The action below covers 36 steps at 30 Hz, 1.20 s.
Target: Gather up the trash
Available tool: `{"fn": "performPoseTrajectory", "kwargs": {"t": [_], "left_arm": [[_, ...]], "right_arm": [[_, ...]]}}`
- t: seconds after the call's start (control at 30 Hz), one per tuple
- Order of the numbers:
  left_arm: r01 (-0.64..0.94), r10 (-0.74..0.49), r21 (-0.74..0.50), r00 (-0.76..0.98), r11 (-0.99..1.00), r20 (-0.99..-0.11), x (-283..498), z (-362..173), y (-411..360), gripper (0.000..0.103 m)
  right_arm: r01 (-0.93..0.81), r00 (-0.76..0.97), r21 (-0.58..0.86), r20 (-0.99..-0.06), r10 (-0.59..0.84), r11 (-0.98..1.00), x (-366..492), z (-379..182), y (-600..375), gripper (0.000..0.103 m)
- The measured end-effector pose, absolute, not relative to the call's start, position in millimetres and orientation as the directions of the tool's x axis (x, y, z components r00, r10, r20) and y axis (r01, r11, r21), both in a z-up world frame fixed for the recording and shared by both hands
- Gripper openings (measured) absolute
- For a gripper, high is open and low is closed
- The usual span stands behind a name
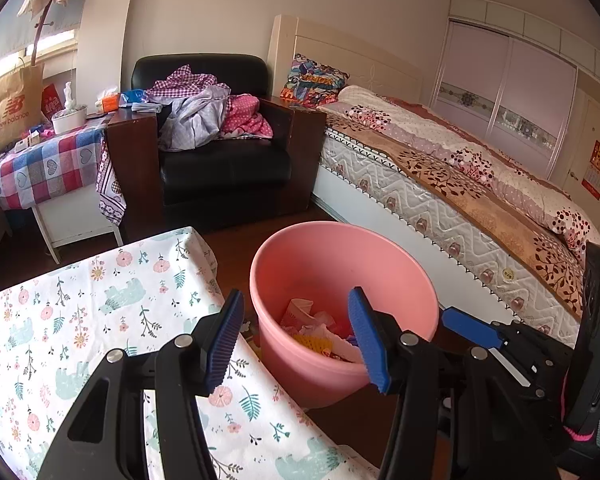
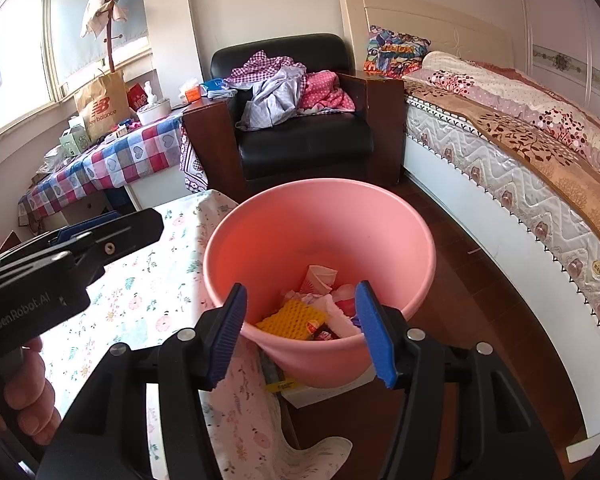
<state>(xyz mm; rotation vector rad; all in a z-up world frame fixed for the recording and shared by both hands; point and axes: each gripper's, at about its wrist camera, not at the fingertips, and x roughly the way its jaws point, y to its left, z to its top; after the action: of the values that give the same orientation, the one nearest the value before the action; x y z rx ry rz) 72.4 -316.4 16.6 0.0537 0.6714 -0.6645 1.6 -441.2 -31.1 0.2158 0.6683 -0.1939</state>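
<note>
Both claws (image 1: 296, 340) (image 2: 298, 330) gape wide over the pink bucket (image 2: 320, 232); bag (image 2: 104, 106) reads "new balance".

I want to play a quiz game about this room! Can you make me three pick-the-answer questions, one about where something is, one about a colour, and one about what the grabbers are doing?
1. Where is the round pink plastic bucket?
A. on the bed
B. on the floor between the flowery-cloth table and the bed
C. on the black armchair

2. What colour is the bumpy sponge in the bucket?
A. yellow
B. green
C. purple

3. How are the jaws of the left gripper and right gripper?
A. both open and empty
B. both shut on trash
C. one holds a cup

Answers: 1 B, both views show it standing on the dark floor beside the table; 2 A, it shows bright yellow among the trash; 3 A, nothing sits between either pair of blue pads.
</note>
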Motion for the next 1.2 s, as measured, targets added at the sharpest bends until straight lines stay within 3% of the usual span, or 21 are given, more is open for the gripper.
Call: {"fn": "performPoseTrajectory", "kwargs": {"t": [0.13, 1.2], "left_arm": [[0.576, -0.552, -0.172, 0.59, 0.799, -0.589, 71.7, 19.4, -306.8, 0.056], [0.546, -0.551, -0.202, 0.612, 0.813, -0.567, 59.2, 21.7, -262.6, 0.056]], "right_arm": [[0.237, 0.769, 0.119, -0.629, -0.111, 0.964, 0.1, -29.3, -431.0, 0.066], [0.248, 0.765, 0.109, -0.632, -0.125, 0.963, -9.4, -19.5, -400.6, 0.067]]}}
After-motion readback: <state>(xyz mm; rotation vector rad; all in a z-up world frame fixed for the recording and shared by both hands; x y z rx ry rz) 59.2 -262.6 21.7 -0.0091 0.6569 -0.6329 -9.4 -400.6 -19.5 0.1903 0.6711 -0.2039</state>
